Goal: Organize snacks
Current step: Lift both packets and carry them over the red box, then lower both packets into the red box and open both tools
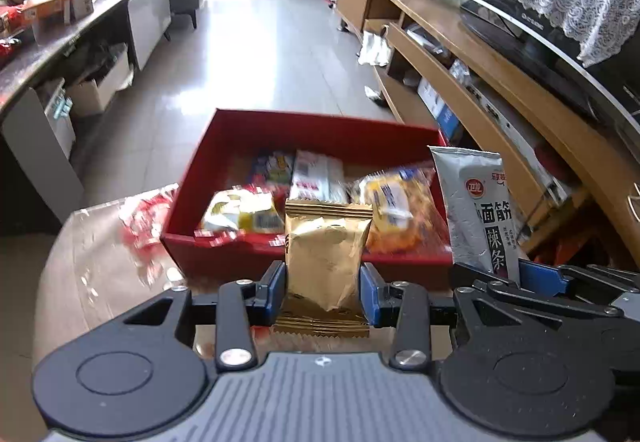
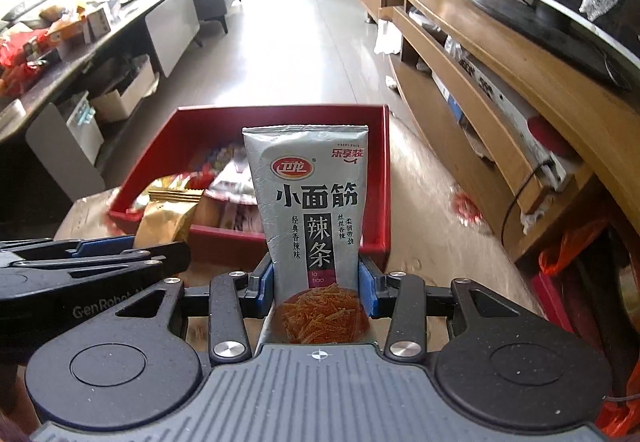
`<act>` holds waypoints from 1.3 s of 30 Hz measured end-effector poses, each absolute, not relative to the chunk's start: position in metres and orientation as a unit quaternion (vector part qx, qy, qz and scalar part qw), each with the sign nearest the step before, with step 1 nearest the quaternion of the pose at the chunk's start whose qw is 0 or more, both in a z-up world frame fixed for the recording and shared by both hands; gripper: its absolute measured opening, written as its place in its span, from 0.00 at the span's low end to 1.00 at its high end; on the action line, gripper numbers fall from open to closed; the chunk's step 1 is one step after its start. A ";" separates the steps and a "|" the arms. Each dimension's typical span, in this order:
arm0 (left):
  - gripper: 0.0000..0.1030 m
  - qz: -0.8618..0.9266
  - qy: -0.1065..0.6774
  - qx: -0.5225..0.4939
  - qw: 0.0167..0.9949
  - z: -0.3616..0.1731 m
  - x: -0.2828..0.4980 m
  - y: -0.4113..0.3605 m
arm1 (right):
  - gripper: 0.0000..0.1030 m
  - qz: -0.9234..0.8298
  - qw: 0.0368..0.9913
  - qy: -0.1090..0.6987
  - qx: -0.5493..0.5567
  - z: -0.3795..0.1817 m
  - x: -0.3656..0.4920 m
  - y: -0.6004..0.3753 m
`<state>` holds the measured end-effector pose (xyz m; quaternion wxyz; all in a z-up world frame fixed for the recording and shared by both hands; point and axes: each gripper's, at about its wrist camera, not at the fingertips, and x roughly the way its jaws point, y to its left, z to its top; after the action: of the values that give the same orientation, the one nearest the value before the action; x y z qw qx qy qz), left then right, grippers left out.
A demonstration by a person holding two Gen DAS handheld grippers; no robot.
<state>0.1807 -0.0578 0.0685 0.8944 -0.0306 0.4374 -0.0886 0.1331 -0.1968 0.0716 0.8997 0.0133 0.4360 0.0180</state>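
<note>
Gold packet (image 1: 326,254): crinkled foil, upright, clamped at sides, just in front of box.
Silver latiao pouch (image 2: 314,217): upright, label facing cam, clamped low.
Red box (image 1: 192,177): open-top, several wrapped snacks (image 1: 390,205) inside, on tabletop.

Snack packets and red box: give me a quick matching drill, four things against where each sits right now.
Things:
1. gold foil packet
2. silver latiao packet
3. yellow biscuit pack
4. red wrappers

Places:
A. lying inside the red box
B. clamped in the right tool
C. on the table, left of the box
D. clamped in the left tool

Pairs: 1-D, 2-B, 3-A, 4-C
</note>
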 end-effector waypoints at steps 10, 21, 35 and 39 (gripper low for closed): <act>0.36 -0.073 0.422 -0.029 0.903 0.073 0.212 -0.059 | 0.48 0.022 0.908 0.418 0.022 0.075 0.161 -0.194; 0.36 -0.057 0.438 -0.025 0.897 0.044 0.261 -0.063 | 0.48 0.028 0.906 0.420 0.049 0.045 0.200 -0.198; 0.48 -0.053 0.453 -0.049 0.889 0.034 0.280 -0.051 | 0.64 0.009 0.913 0.407 0.038 0.040 0.211 -0.196; 0.55 -0.050 0.446 -0.046 0.892 0.043 0.272 -0.048 | 0.72 0.008 0.916 0.400 0.033 0.050 0.204 -0.197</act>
<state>0.2725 -0.0477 0.0433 0.8924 -0.0462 0.4460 -0.0502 0.2041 -0.1965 0.0496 0.9161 0.0329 0.3996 0.0079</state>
